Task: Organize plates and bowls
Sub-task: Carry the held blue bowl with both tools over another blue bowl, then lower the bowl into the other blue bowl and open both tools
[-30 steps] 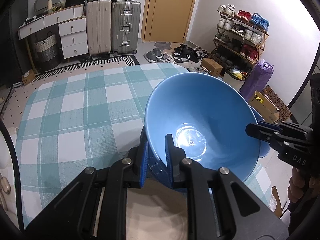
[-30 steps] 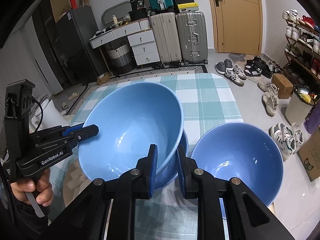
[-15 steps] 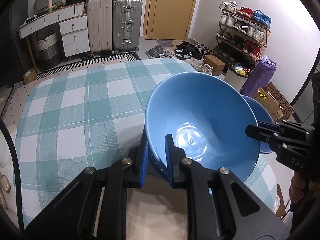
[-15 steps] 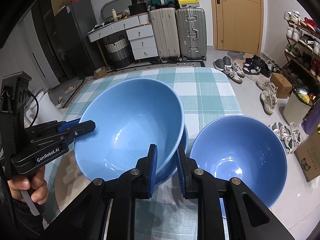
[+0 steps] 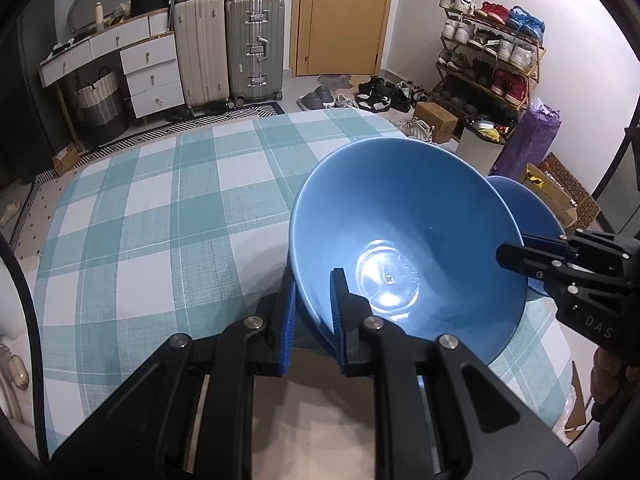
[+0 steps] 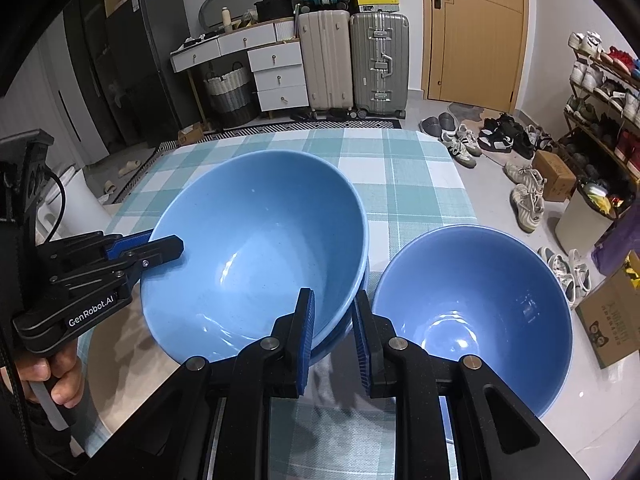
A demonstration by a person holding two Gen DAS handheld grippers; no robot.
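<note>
A large blue bowl (image 5: 408, 240) sits nested in another blue bowl (image 6: 340, 340) on the checked tablecloth. My left gripper (image 5: 314, 300) is shut on its near rim; it also shows in the right wrist view (image 6: 160, 246) at the bowl's (image 6: 256, 252) left rim. My right gripper (image 6: 332, 320) straddles the opposite rim, jaws slightly apart, and shows in the left wrist view (image 5: 520, 252). A second blue bowl (image 6: 472, 312) stands to the right, also seen behind the large bowl (image 5: 524, 208).
The teal and white checked tablecloth (image 5: 152, 208) covers the table. The table's right edge (image 6: 460, 184) is close to the bowls. Suitcases (image 5: 232, 48), a drawer unit (image 5: 148, 68), a shoe rack (image 5: 492, 56) and shoes stand on the floor beyond.
Both grippers and the large bowl have come down and slightly back over the table. The right gripper's jaws have opened a little around the rim.
</note>
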